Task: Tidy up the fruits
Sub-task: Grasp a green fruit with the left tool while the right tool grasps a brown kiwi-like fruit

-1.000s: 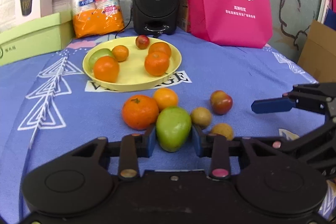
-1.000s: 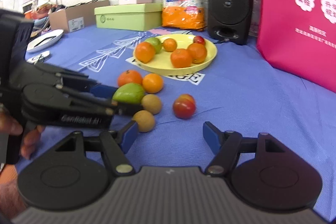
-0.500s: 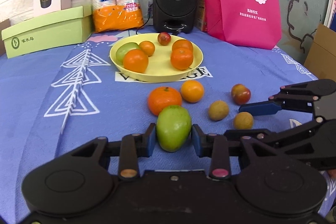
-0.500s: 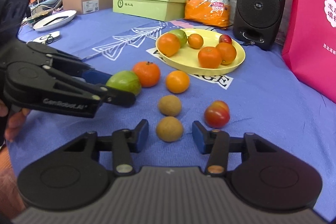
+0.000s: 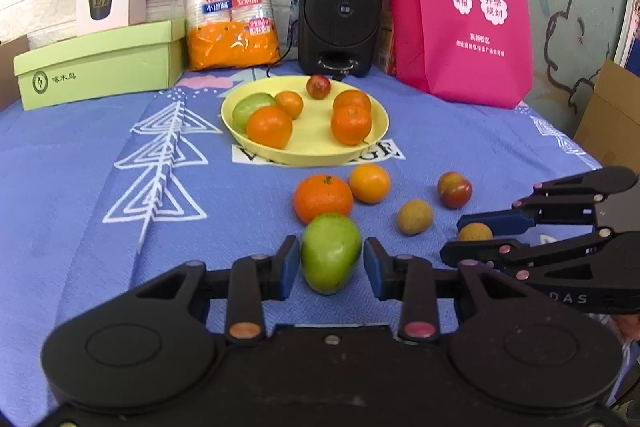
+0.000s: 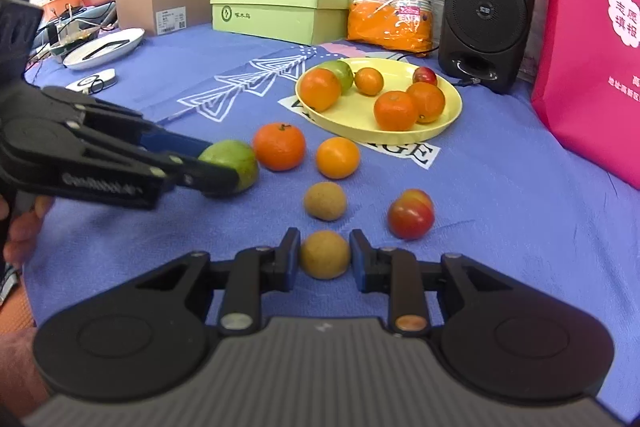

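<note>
My left gripper point(image 5: 331, 263) pinches the green mango point(image 5: 330, 251), smooth and plump, on the blue tabletop point(image 5: 80, 187); its far side's hidden in my right view. My right gripper point(image 6: 325, 259) brackets a small tan fruit point(image 6: 325, 254), can't tell if the pads actually touch. Yellow plate point(image 5: 376, 131) sits behind.

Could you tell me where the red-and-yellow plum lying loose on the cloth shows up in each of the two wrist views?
Left wrist view: the plum lies right of centre, beyond the right gripper's fingers.
Right wrist view: the plum lies lower right of centre, just right of the right gripper.
Shared landmark: the yellow plate, behind the plum in both.
</note>
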`<state>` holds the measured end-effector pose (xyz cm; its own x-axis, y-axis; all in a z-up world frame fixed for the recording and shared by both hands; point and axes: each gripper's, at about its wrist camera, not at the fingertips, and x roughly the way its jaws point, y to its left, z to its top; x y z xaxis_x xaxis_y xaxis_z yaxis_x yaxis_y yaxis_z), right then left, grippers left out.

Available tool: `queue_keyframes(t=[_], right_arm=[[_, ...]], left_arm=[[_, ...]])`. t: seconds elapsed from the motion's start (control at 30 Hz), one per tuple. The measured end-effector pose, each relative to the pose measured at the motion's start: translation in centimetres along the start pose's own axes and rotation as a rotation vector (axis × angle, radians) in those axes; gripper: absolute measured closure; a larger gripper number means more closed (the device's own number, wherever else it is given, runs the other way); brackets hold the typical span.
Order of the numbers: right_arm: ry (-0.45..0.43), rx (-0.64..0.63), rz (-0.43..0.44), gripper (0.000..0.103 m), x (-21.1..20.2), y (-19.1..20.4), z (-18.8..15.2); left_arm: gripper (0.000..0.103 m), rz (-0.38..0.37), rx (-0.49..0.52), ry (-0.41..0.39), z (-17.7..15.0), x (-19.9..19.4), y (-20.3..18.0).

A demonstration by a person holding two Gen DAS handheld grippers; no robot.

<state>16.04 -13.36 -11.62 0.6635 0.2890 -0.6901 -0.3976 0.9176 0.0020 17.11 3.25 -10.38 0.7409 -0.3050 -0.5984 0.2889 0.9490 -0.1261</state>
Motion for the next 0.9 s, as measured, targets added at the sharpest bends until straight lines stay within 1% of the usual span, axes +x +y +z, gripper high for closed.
queue_keyframes(t=[0.17, 0.27, 0.33, 0.5, 0.57, 0.73, 0.9], right_arm=[[0.0, 0.014, 0.0, 0.077, 0.0, -0.2, -0.2], [0.002, 0.011, -0.001, 0.077, 0.0, -0.1, -0.3], [0.001, 0.014, 0.0, 0.077, 0.0, -0.1, -0.4], [-0.003, 0.029, 0.014, 0.077, 0.0, -0.5, -0.5], [-0.004, 0.032, 0.017, 0.077, 0.0, -0.6, -0.6], [-0.007, 0.033, 0.021, 0.077, -0.2, -0.7, -0.5], [-0.021, 0.018, 0.01, 0.077, -0.4, -0.7, 0.2]], left_arm=[[0.066, -0.003, 0.005, 0.008, 0.0, 0.2, 0.0], [0.065, 0.006, 0.031, 0.043, -0.3, 1.1, -0.6], [0.069, 0.013, 0.029, 0.016, -0.7, 1.3, -0.7], [0.07, -0.015, -0.002, 0.015, -0.7, 1.2, -0.2], [0.07, -0.012, -0.008, 0.005, -0.5, 0.8, 0.0], [0.069, -0.019, 0.013, -0.027, 1.0, -0.5, 0.2], [0.069, -0.003, 0.095, -0.047, 4.4, 0.5, 0.6]])
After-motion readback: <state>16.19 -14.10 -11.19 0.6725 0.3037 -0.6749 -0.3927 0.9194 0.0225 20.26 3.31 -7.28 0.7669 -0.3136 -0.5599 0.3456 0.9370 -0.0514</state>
